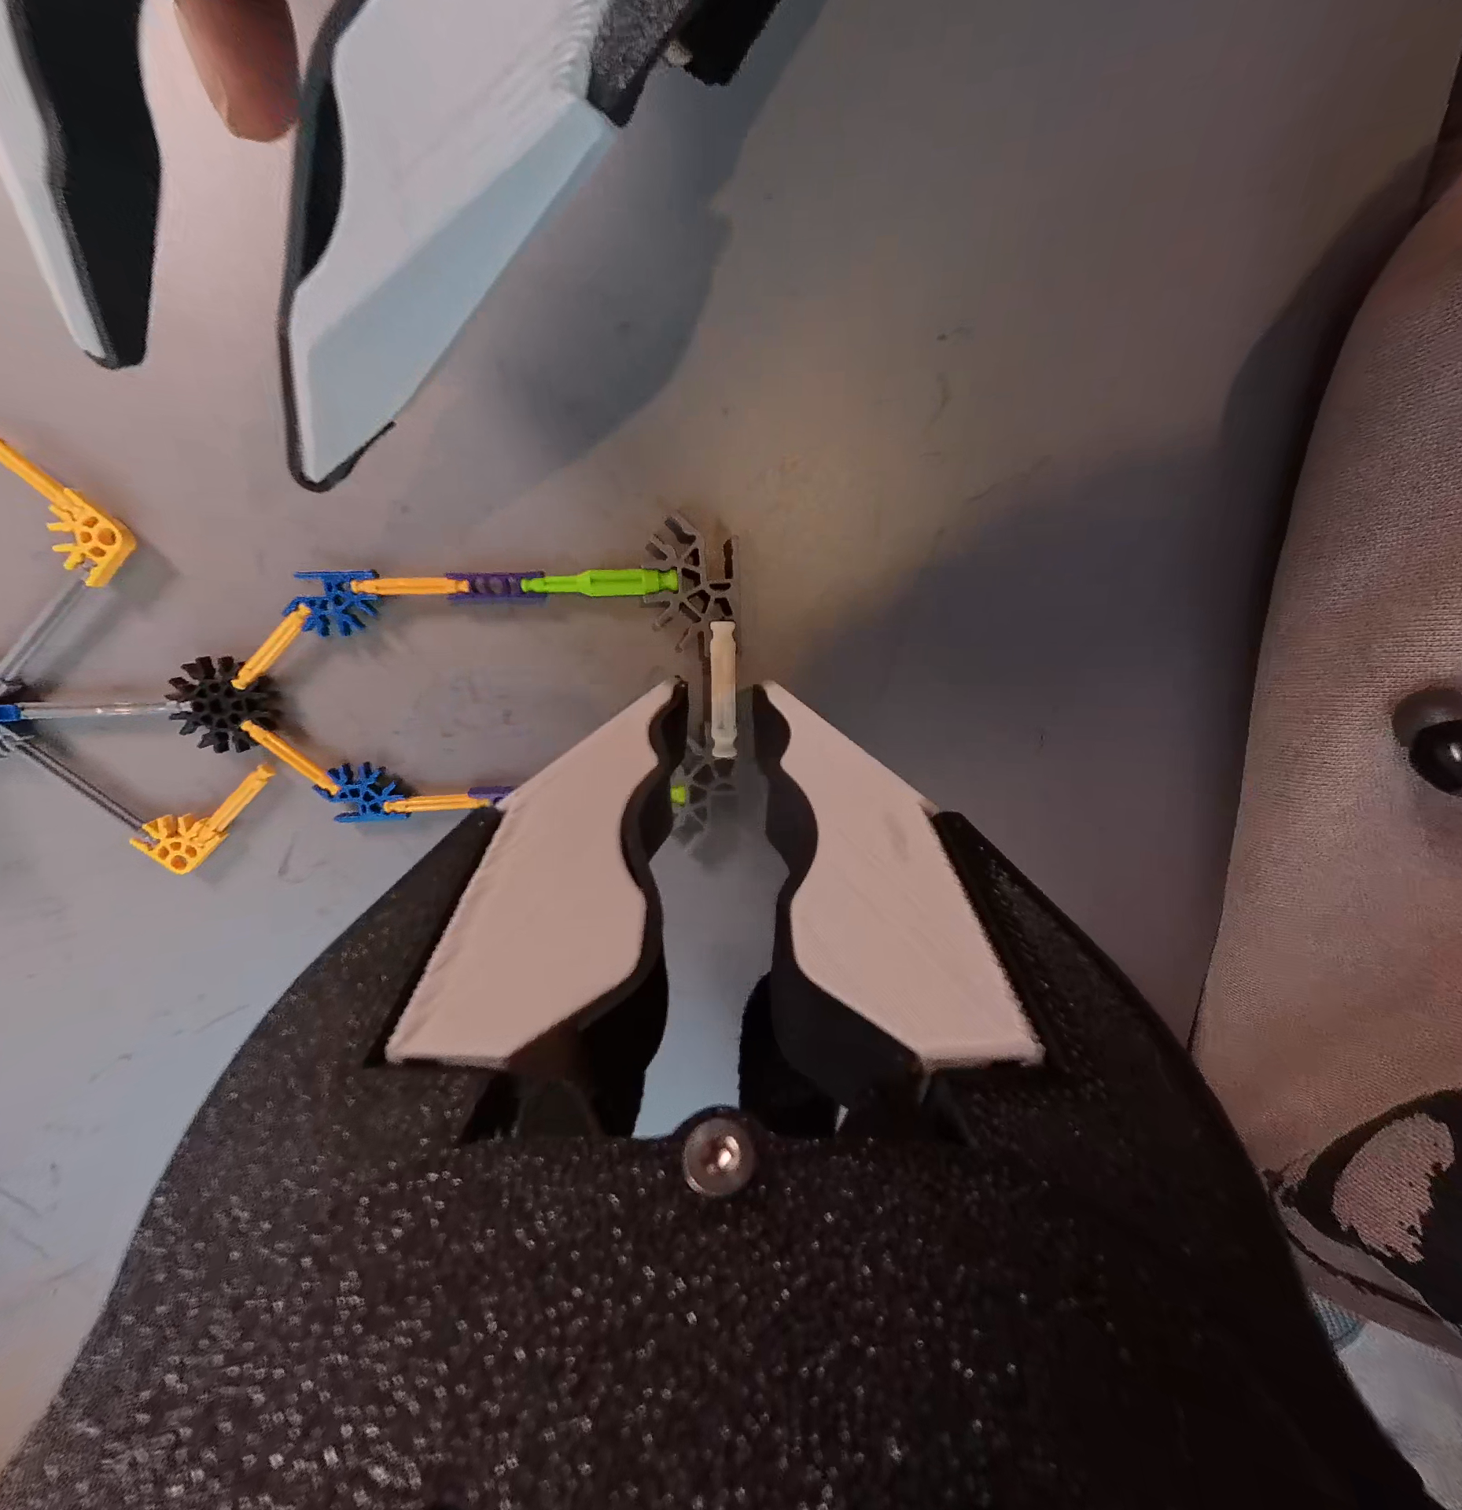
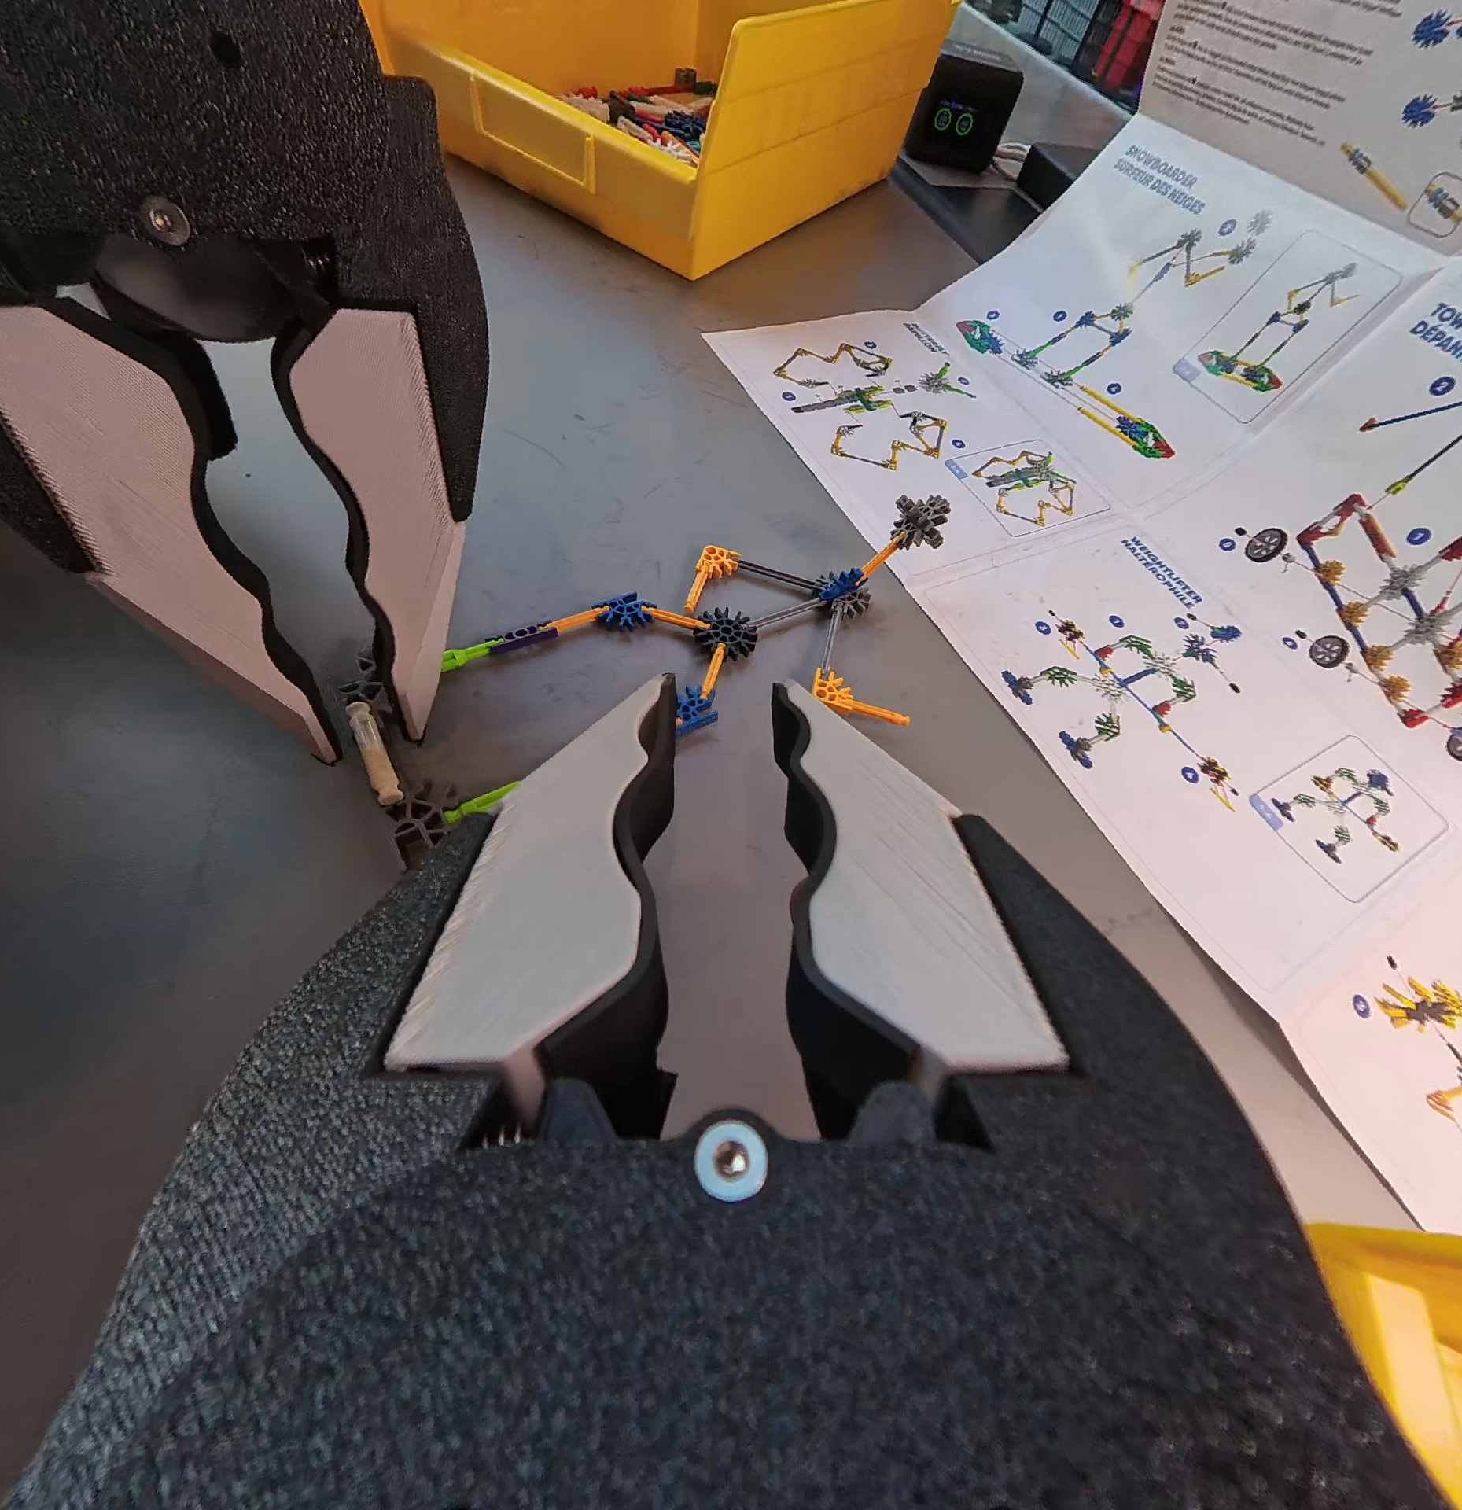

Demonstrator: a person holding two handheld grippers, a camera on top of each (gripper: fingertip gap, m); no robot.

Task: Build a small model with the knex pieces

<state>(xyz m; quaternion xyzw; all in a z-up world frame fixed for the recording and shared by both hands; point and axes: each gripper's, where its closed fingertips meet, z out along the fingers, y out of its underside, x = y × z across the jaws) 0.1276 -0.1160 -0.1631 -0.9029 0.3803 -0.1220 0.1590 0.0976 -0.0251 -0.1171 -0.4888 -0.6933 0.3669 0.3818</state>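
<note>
Left gripper (image 1: 717,685) stood slightly parted, fingertips straddling white rod (image 1: 722,690) without clear contact; grey connector (image 1: 703,788) lay between its fingers, a second grey connector (image 1: 693,582) just past the tips. Right gripper (image 2: 723,685) was parted, holding nothing, over table (image 2: 597,425). Beyond its tips lay black hub (image 2: 724,633) of the rod model; instruction sheet (image 2: 1119,572) to its right, yellow bin (image 2: 711,122) farthest
</note>
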